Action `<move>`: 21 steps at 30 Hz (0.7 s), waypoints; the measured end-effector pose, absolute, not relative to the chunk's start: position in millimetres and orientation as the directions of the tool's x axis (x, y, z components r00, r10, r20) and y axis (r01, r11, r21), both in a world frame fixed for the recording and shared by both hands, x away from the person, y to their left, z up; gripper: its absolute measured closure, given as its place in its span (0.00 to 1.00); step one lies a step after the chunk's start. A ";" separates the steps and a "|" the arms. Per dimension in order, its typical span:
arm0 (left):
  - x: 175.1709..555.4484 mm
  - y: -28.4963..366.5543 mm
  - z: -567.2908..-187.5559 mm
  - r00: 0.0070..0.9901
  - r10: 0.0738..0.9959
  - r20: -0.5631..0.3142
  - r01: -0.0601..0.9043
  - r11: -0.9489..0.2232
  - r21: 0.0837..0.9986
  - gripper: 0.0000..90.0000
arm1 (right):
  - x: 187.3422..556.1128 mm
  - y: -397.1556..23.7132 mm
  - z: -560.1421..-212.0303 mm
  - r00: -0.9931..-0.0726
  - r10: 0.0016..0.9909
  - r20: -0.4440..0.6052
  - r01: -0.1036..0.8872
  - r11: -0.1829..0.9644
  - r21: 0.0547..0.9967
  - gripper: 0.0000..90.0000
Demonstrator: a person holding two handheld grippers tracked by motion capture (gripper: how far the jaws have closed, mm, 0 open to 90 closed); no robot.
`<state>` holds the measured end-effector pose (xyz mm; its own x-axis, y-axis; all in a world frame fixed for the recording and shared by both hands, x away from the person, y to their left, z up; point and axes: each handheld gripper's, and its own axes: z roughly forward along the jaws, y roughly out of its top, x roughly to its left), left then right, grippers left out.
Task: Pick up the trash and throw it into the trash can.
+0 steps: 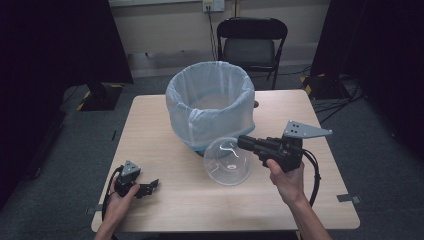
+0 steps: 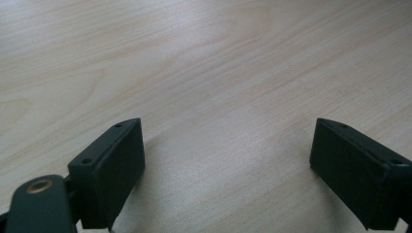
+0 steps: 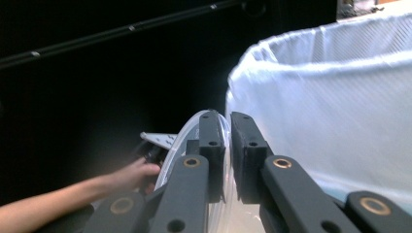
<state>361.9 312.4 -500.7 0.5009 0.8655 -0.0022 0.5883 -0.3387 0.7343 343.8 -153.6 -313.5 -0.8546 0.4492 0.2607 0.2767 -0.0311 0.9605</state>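
- At the table's [image 1: 165, 210] near left corner, the person's left hand [image 1: 120, 192] rests the left gripper [image 1: 150, 188] low on the wood, close to the front edge and a little in from the left one.
- From the left gripper view, its two black jaws stand wide apart with nothing between them, and bare pale wood runs ahead of the left gripper [image 2: 227, 160] to the top of the frame.
- A broad stretch of open tabletop lies between the left gripper and the clear plastic bowl [image 1: 228, 161], which sits tilted near the table's middle, its mouth turned toward the camera.
- Behind the bowl and touching or nearly touching it, a round bin lined with a pale blue bag [image 1: 210, 102] stands toward the far edge, the liner folded over its rim.
- The right gripper [image 1: 245, 142], held in the person's right hand [image 1: 285, 177] above the wood, reaches leftward to the bowl's upper right rim.
- In the right gripper view, the right gripper [image 3: 228, 145] has its jaws drawn nearly together, pinching the thin clear rim of the bowl [image 3: 187, 133], with the white-lined bin [image 3: 335, 97] rising just to the right.
- Right of that hand, the tabletop is open out to its right edge, with a cable looping down beside the forearm.
- Beyond the far edge stands a dark folding chair [image 1: 251, 42] against the wall.
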 end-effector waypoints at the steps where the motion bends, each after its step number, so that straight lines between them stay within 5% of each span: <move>1: 361.9 312.4 -500.7 0.501 0.865 -0.002 0.588 -0.339 0.734 0.14 | 344.4 -151.9 -311.0 -0.859 0.442 0.258 0.271 -0.036 0.962 0.94; 21: 361.9 312.4 -500.8 0.501 0.865 -0.003 0.588 -0.338 0.735 0.14 | 370.3 -121.8 -270.4 -0.904 0.350 0.245 0.196 -0.168 0.966 0.94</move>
